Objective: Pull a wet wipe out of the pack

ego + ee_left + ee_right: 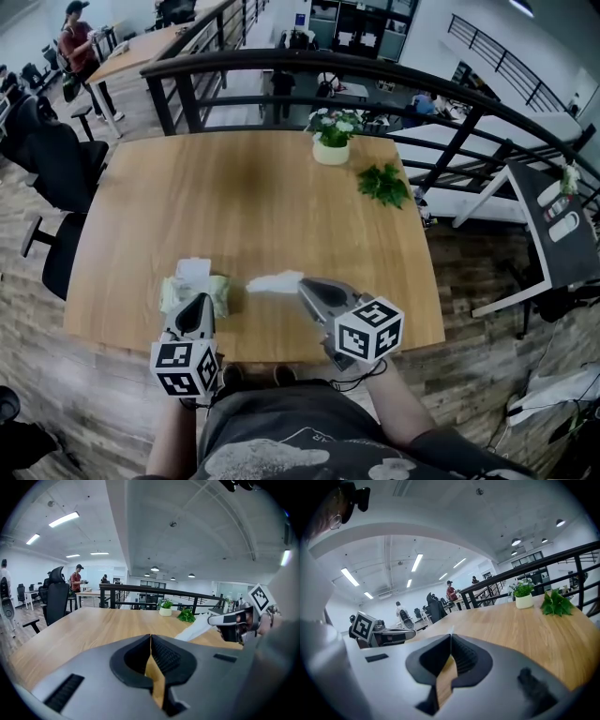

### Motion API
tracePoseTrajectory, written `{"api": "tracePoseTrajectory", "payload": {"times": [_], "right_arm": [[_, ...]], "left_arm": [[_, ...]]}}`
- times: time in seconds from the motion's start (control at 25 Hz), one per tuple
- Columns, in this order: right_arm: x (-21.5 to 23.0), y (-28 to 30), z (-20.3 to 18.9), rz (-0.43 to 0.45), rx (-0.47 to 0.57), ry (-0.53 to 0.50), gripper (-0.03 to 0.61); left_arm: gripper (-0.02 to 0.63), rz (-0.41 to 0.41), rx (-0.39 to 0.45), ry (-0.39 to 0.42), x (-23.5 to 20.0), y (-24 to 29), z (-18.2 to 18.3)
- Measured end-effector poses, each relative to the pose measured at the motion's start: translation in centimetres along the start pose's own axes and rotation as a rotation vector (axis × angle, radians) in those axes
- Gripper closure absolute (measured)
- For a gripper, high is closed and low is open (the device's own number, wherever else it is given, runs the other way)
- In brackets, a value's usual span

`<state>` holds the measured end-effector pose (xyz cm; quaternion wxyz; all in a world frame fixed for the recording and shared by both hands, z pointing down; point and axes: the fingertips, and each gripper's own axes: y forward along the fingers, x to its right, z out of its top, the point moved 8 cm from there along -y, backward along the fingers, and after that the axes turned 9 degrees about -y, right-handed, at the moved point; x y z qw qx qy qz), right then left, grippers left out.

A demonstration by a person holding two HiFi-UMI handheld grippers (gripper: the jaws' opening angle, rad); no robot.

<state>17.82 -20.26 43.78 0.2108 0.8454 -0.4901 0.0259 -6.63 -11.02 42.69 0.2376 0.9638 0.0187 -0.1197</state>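
Right gripper [303, 284] is clamped on the wet wipe [274, 281], which looks clear of the pack [221, 292] on the table [234, 187]. Left gripper [201, 305] is closed on nothing, just over the pack. We'd keep that pinch firm and lift away gently.

left hand-held gripper [203, 300], right hand-held gripper [303, 284] closed

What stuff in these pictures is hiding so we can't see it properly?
- Head view: the left gripper covers the near part of the wipe pack; its print is too small.
- Left gripper view: the gripper's own body hides the pack.
- Right gripper view: the shut right gripper hides nearly all the wet wipe.
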Motion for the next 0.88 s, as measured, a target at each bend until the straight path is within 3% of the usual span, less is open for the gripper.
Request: {"api": "tracePoseTrajectory", "payload": {"times": [0.56, 0.88], "right_arm": [[1.1, -0.2, -0.7, 0.041, -0.047, -0.043, 0.549], [1.5, -0.1, -0.7, 0.021, -0.045, -0.057, 0.549]], "left_arm": [[0.597, 0.02, 0.025, -0.028, 1.5, 0.2, -0.8], [0.597, 0.02, 0.019, -0.031, 1.8, 0.7, -1.2]]}}
